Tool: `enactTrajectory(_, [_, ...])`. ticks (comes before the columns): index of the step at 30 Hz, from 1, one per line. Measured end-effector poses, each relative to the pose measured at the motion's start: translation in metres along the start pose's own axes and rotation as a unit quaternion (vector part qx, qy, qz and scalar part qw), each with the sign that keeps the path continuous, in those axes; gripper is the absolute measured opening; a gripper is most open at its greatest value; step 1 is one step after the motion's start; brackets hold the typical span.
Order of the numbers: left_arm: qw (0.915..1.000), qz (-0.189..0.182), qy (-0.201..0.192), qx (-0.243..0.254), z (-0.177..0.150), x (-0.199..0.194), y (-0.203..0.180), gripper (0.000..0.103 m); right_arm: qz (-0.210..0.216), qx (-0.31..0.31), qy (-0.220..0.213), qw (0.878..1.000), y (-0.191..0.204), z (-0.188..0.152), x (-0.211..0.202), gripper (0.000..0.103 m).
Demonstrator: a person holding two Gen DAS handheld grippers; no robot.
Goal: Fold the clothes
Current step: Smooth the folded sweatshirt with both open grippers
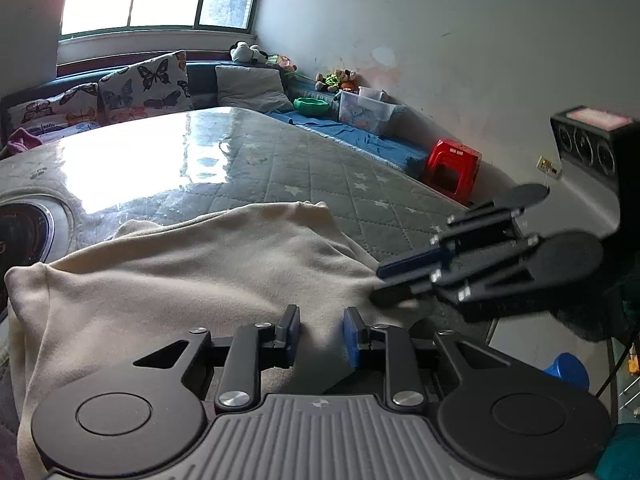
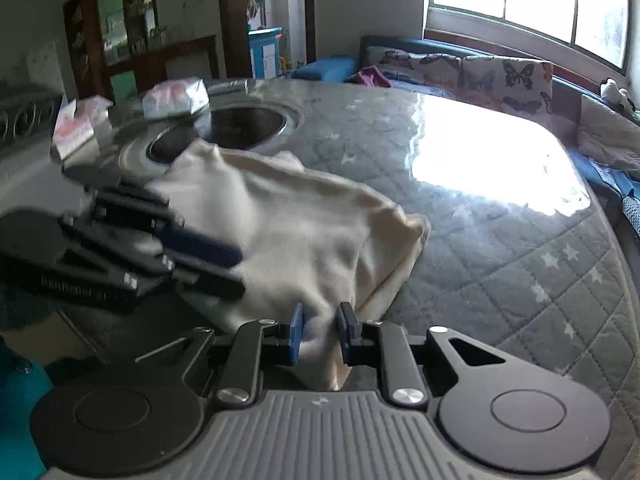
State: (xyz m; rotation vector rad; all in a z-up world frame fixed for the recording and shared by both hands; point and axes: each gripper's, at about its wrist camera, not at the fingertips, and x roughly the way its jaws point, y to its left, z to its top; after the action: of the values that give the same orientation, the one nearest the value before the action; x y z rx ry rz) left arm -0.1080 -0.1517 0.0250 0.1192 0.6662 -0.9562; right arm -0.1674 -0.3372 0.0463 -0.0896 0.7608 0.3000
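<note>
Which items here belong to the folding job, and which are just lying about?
Job: cream garment; left gripper and right gripper, each closed on its near edge; quilted table cover beneath.

Lying about: red stool; butterfly cushions; tissue packs; plastic bin.

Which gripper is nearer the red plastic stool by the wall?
Right. The right gripper grips the cream garment at the table edge facing the red stool; the left gripper grips it farther from the stool.
</note>
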Motion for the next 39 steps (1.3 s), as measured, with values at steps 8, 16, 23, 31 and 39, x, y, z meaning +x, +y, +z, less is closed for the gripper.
enactTrajectory(8, [1.0000, 0.001, -0.003, -0.003, -0.002, -0.002, -0.002, 0.030, -0.020, 0.020, -0.030, 0.999, -0.019, 0.031, 0.026, 0.017])
enactTrajectory(16, [1.0000, -0.002, -0.003, -0.007, -0.002, -0.002, 0.000, 0.030, -0.043, 0.070, -0.025, 0.996, -0.045, 0.040, 0.057, 0.015])
enactTrajectory(23, [0.9999, -0.007, -0.005, -0.010, -0.003, -0.002, 0.000, 0.031, -0.029, 0.054, -0.033, 0.998, -0.033, 0.041, 0.052, 0.016])
enactTrajectory(31, [0.9992, 0.009, -0.024, -0.032, 0.002, -0.022, 0.013, 0.031, -0.023, 0.049, -0.039, 0.998, -0.027, 0.048, 0.047, 0.021])
enactTrajectory(39, [0.9887, 0.095, -0.042, -0.107, 0.006, -0.043, 0.075, 0.031, 0.022, 0.003, -0.045, 0.999, 0.008, 0.051, 0.035, 0.032])
